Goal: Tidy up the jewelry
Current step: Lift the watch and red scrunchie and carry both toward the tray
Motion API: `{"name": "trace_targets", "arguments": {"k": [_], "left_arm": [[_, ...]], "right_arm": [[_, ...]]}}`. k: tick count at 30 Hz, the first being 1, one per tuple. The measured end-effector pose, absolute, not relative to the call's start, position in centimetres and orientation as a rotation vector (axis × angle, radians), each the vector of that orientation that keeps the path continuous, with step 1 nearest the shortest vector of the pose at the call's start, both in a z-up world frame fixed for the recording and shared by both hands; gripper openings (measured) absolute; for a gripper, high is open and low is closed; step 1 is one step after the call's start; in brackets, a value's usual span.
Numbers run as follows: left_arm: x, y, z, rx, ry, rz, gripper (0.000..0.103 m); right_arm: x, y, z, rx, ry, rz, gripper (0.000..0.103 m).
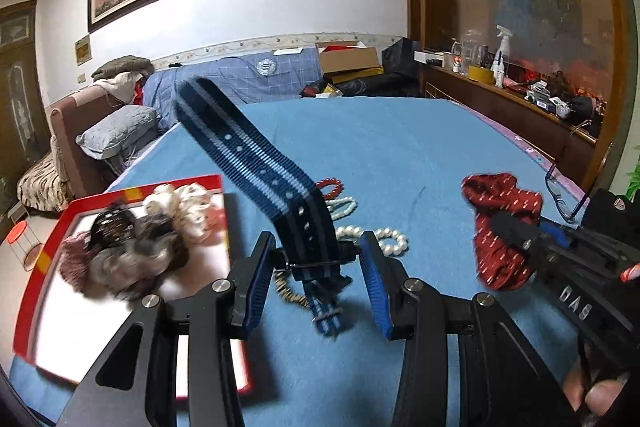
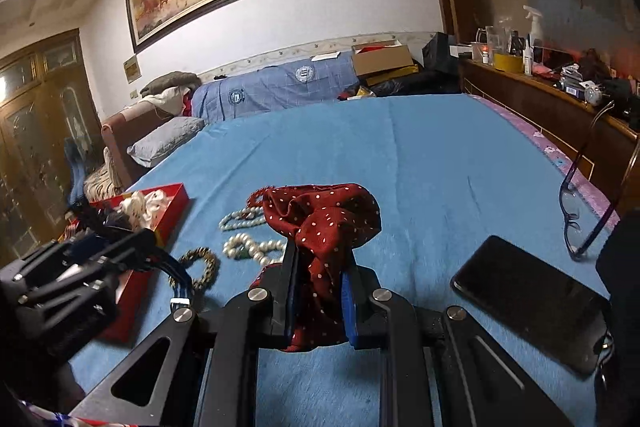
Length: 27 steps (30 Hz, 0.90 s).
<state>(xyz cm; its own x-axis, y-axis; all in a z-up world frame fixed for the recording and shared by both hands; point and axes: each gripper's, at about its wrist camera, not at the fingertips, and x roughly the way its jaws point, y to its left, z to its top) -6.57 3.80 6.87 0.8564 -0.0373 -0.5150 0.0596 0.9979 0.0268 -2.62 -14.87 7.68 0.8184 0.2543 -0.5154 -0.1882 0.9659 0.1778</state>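
Observation:
My left gripper (image 1: 318, 259) holds a blue striped watch strap (image 1: 256, 163) by its metal bar; the strap stands up between the fingers, its buckle end hanging below. My right gripper (image 2: 318, 267) is shut on a red white-dotted scrunchie (image 2: 324, 219), also seen in the left wrist view (image 1: 500, 223). A red tray (image 1: 36, 267) with several scrunchies lies at left. Pearl bracelets (image 1: 384, 239), (image 2: 248, 247), a red bead bracelet (image 1: 331, 187) and a gold-brown bead bracelet (image 2: 202, 265) lie on the blue bedspread (image 2: 400, 155).
Glasses (image 2: 576, 219) and a black phone (image 2: 532, 299) lie at the right of the bed. A wooden shelf (image 2: 540, 95) with bottles runs along the right. A sofa with pillows (image 1: 116, 135) stands beyond the bed at left.

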Motion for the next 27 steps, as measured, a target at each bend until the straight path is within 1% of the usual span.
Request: {"name": "trace_targets", "arguments": {"k": [2, 5, 14, 17, 20, 25, 27], "left_arm": [[-7.5, 4.7, 7.0, 0.030, 0.541, -0.037, 0.042], [-8.4, 6.0, 7.1, 0.010, 0.541, -0.019, 0.042], [-9.8, 9.2, 6.8, -0.034, 0.553, 0.029, 0.042], [-10.0, 10.0, 6.8, -0.043, 0.555, 0.042, 0.042], [-10.6, 11.1, 6.9, -0.033, 0.538, 0.074, 0.038], [-10.5, 13.1, 6.7, -0.053, 0.544, 0.109, 0.038], [-10.4, 14.0, 6.5, -0.061, 0.548, 0.120, 0.034]], "right_arm": [[-3.4, -15.2, 8.1, 0.135, 0.522, 0.235, 0.020], [-3.8, -15.9, 8.1, 0.172, 0.513, 0.241, 0.020], [-4.5, -15.6, 8.4, 0.180, 0.495, 0.224, 0.020], [-4.2, -15.2, 8.2, 0.182, 0.523, 0.223, 0.020], [-4.0, -14.2, 7.9, 0.207, 0.567, 0.254, 0.020], [-4.6, -10.6, 8.3, 0.166, 0.581, 0.342, 0.020], [-4.8, -9.3, 8.6, 0.144, 0.577, 0.369, 0.020]]}}
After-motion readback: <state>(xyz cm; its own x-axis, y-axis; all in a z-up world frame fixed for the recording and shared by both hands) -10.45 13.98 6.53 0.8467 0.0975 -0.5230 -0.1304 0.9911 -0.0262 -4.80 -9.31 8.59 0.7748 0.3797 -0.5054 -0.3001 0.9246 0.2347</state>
